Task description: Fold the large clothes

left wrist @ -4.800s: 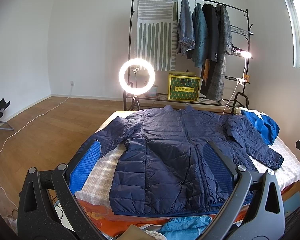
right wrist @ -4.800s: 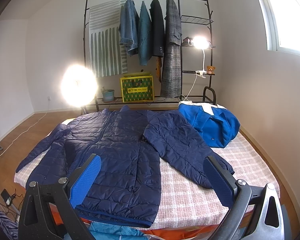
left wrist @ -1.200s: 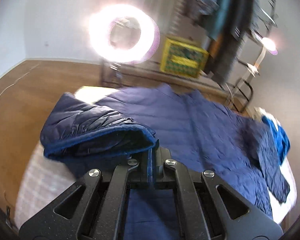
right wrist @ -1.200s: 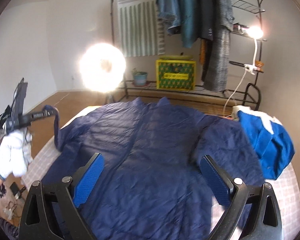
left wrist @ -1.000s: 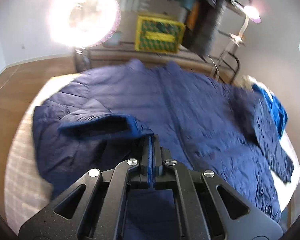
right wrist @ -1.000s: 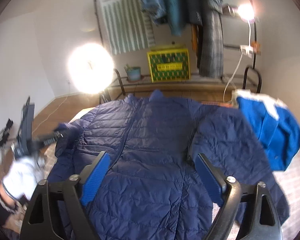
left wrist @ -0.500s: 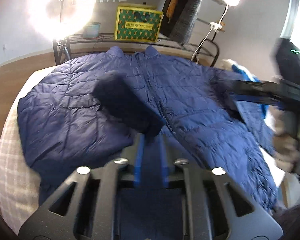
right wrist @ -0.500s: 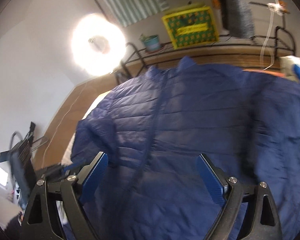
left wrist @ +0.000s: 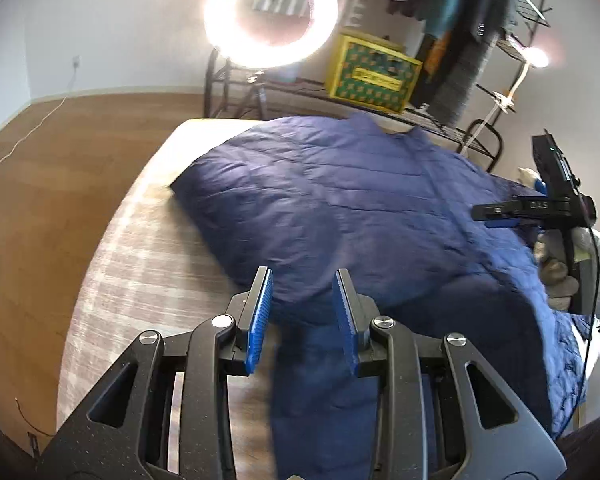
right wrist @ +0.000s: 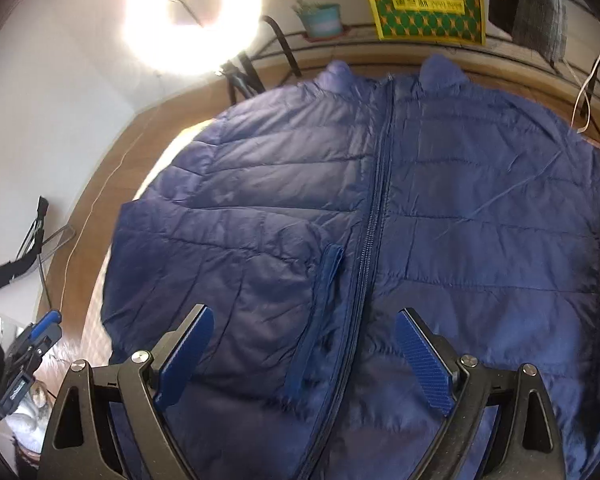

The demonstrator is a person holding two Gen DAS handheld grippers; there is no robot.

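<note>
Jacket (right wrist: 440, 216) lies zipped on the bed (left wrist: 140, 264), one sleeve (right wrist: 228, 248) folded across; both grippers' fingers parted, empty.

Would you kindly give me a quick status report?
Left gripper open, empty. Right gripper open over navy puffer jacket; one sleeve folded across front. Nothing in the way.

A lit ring light (left wrist: 271, 14) stands beside a yellow-green box (left wrist: 372, 76) and a potted plant (right wrist: 320, 20) on the black clothes rack (left wrist: 512, 12).
</note>
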